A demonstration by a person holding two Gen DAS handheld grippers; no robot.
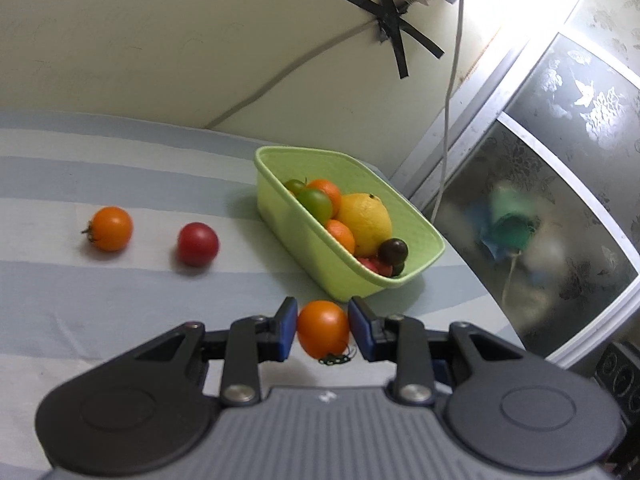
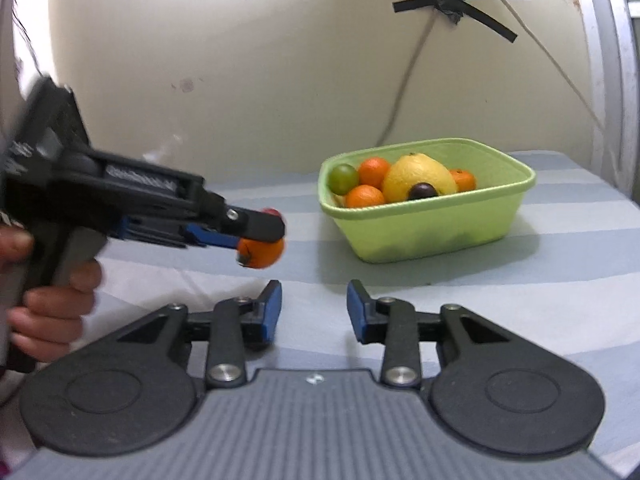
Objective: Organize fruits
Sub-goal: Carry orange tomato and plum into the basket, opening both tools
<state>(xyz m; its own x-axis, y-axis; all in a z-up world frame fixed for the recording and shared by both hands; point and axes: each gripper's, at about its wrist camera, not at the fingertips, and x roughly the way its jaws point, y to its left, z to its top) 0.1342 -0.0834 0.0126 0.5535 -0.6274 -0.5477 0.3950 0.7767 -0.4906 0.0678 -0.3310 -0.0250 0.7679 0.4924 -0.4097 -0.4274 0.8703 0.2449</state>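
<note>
The left gripper (image 1: 322,330) pinches an orange tomato (image 1: 323,334) just above the striped bed (image 1: 60,280), near the green basket (image 1: 430,254); the right gripper (image 2: 314,312) is spread and empty. The smooth, round tomato could slip out (only the pad tips grip it) and roll off the bed's edge. The basket holds a lemon (image 1: 366,222), oranges, green and dark fruits. Two tomatoes wait toward the bed's left edge.

Each gripper has a ribbed grey body flanked by two round black discs, with black linkage arms pinned by silver screws. The left gripper (image 1: 323,330) and right gripper (image 2: 314,312) both end in blue pads. A small white mark sits on the grey housing. The left hand (image 2: 52,304) wraps a black-and-grey pistol handle.
</note>
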